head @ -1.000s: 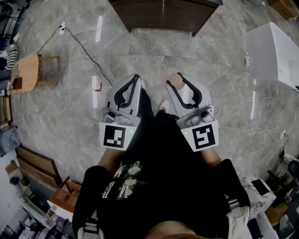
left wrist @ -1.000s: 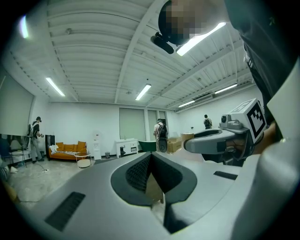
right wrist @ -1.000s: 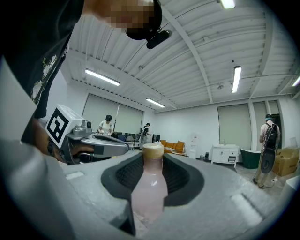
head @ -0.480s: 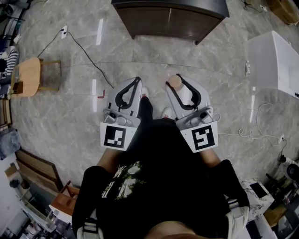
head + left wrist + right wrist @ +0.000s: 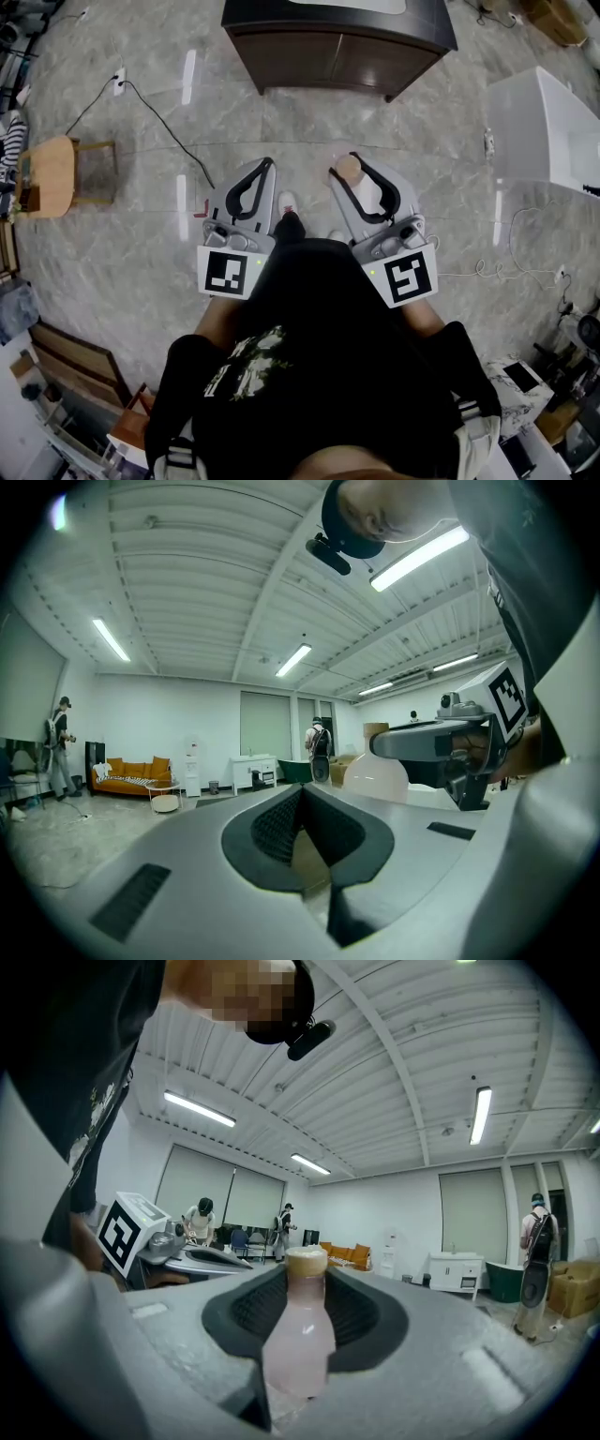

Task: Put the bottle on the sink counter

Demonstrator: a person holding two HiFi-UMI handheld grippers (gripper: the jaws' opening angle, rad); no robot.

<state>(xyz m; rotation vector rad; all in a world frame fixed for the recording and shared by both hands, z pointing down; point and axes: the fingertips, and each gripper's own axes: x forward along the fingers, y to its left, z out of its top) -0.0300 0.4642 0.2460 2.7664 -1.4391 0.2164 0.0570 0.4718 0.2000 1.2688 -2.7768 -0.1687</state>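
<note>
Nearest, the person's right gripper (image 5: 305, 1277) is clamping its grey jaws on the small clear plastic bottle of pale pink liquid with a tan cap (image 5: 298, 1340). It is holding the bottle upright near the jaw tips, over the floor. By its look, the bottle is probably light, fairly stiff and smooth, perhaps slippery, so a firm squeeze around the upper body seems safest, though too hard a squeeze may dent it. Beside it, the left gripper (image 5: 298, 794) is carrying nothing, its jaw tips resting together. Below, a grey marbled tile floor (image 5: 141, 234) is showing, with a black cable (image 5: 159, 117) trailing across. Farther ahead, a dark brown wooden cabinet with a white basin top (image 5: 337, 52), likely the sink counter, is standing well apart from the bottle.
</note>
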